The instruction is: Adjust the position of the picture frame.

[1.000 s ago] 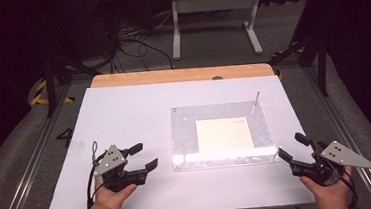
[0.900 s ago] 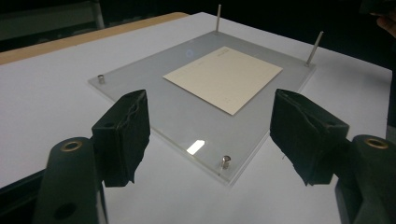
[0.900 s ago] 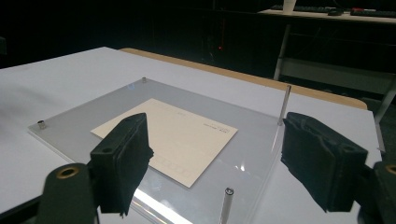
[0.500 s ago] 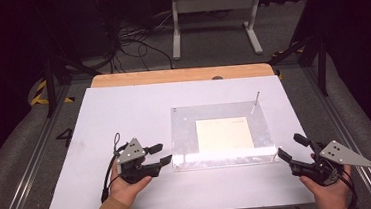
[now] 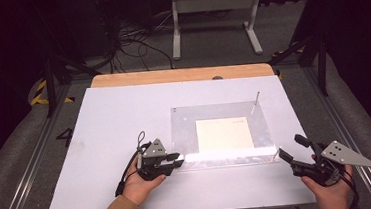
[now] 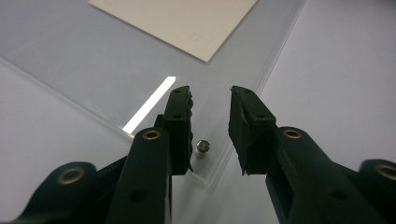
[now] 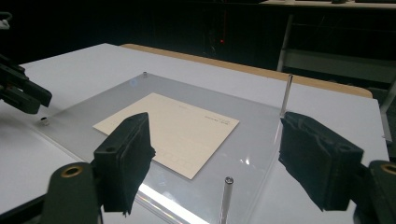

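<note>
High view: left gripper [image 5: 177, 160] at the near-left corner of the clear acrylic plate [image 5: 186, 134]; right gripper [image 5: 288, 149] off its near-right corner, jaws wide, empty.

Left gripper view: jaws have just been closing, still apart, small metal stud [image 6: 202, 145] between, untouched.

Right gripper view: cream card [image 7: 168, 128] under the plate; pin [image 7: 227, 198] between the jaws.

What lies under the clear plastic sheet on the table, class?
Under the clear plastic sheet a cream paper card shows through, lying flat on the white board. Anything beneath the card is covered.
</note>
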`<state>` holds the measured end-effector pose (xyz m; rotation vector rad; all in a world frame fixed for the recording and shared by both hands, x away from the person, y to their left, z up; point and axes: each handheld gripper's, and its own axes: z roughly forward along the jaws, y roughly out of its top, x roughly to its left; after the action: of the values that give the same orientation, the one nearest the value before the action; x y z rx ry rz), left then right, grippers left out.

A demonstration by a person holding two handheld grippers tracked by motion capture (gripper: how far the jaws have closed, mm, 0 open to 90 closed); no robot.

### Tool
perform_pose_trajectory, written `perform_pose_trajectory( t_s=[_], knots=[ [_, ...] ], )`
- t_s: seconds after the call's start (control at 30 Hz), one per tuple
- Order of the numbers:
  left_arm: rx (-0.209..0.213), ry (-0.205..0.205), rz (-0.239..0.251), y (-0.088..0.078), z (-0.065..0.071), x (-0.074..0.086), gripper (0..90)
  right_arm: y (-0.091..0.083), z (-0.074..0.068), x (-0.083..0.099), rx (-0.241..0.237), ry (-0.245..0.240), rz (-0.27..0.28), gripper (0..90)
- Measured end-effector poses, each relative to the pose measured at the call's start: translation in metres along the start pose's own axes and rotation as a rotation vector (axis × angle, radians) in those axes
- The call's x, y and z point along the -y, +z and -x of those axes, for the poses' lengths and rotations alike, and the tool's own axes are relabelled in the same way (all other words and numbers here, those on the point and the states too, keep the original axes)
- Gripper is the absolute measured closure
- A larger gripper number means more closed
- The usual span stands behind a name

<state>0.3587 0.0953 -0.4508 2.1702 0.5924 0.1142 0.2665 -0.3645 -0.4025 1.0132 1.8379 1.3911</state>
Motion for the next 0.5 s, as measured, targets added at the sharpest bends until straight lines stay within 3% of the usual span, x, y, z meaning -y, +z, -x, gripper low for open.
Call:
perform_pose_trajectory(
  t_s=[0.37,0.5],
  knots=[
    [0.006,0.002,-0.074,0.0067,-0.0005,0.0026,75.7,0.0002,-0.0001,0.0006,-0.001,0.001,-0.006,25.1],
    [0.003,-0.007,-0.070,0.0067,-0.0011,0.0029,78.4,0.0003,0.0000,0.0007,-0.004,0.000,-0.006,25.1]
  ],
)
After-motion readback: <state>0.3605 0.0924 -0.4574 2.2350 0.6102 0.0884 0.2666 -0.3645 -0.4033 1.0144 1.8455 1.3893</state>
